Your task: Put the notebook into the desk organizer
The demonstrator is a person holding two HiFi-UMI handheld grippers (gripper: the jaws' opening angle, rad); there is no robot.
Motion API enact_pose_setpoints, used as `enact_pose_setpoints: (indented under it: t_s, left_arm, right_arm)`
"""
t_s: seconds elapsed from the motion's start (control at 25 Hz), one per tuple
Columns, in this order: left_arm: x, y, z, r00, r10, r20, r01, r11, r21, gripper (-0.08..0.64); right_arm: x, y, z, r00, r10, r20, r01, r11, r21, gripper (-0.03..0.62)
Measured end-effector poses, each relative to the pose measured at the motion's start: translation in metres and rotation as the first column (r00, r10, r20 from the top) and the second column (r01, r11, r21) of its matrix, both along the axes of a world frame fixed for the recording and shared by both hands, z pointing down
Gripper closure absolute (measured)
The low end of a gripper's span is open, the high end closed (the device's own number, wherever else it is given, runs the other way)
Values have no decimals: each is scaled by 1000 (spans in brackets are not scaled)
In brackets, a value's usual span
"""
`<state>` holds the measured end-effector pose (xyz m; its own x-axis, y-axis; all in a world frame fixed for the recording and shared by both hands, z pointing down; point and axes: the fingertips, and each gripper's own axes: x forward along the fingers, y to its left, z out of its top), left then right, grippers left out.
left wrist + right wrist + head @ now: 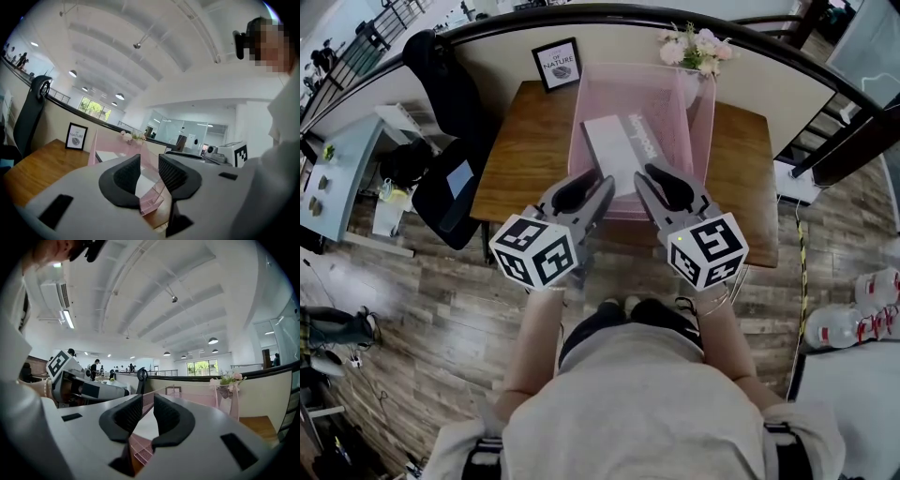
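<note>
**Left gripper (592, 187) and right gripper (652, 178) released; notebook (614, 145) in desk organizer (700, 122)**

Both grippers sat at the lower centre of the head view, side by side, their tips at the near rim of the pink desk organizer. Each had its jaws partly apart and grasped nothing. The notebook lay flat inside, toward the left wall. The organizer stood on a wooden desk (520, 150), with a framed picture (557, 64) and flowers (698, 47) at the top.

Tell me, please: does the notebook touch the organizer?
Touching. The head view shows the notebook lying flat inside the organizer, resting on its floor.
</note>
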<state>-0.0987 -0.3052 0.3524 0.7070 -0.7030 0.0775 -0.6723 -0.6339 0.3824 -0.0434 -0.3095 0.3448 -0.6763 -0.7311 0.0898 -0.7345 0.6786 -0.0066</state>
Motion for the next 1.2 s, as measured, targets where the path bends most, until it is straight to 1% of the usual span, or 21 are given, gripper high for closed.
enact_pose_setpoints:
  t_s: [0.2,0.28,0.4,0.56,0.76,0.88,0.96,1.08,1.2]
  left_arm:
    - [7,-2,-15,995,2,98,-11,997,82,437]
    - [9,-2,-20,995,0,98,-10,995,103,453]
    - [12,-1,-26,996,-2,94,-10,991,132,491]
    - [13,-3,-29,993,-17,121,-4,986,167,548]
    - [21,-3,-27,984,-19,177,-16,981,193,548]
    - [26,-3,-27,970,-29,240,-27,973,228,548]
    - [29,-3,-25,966,-25,258,-37,972,232,548]
    - [34,-1,-23,969,-17,247,-41,974,225,548]
    - [35,-1,-17,969,-26,247,-28,976,214,548]
  right_arm:
    - [-2,3,-15,999,-31,10,31,999,24,534]
    - [-2,3,-19,999,-34,12,34,999,35,553]
    - [-1,5,-25,998,-42,42,40,998,45,578]
    - [-1,8,-27,998,-49,49,46,997,56,580]
    - [-1,8,-22,996,-58,71,55,998,43,581]
    - [-2,8,-16,997,-59,59,57,998,35,581]
    - [-2,7,-13,997,-60,46,59,998,34,581]
    - [-3,7,-8,997,-64,44,63,998,25,581]
    - [-3,6,-2,997,-59,45,58,998,11,581]
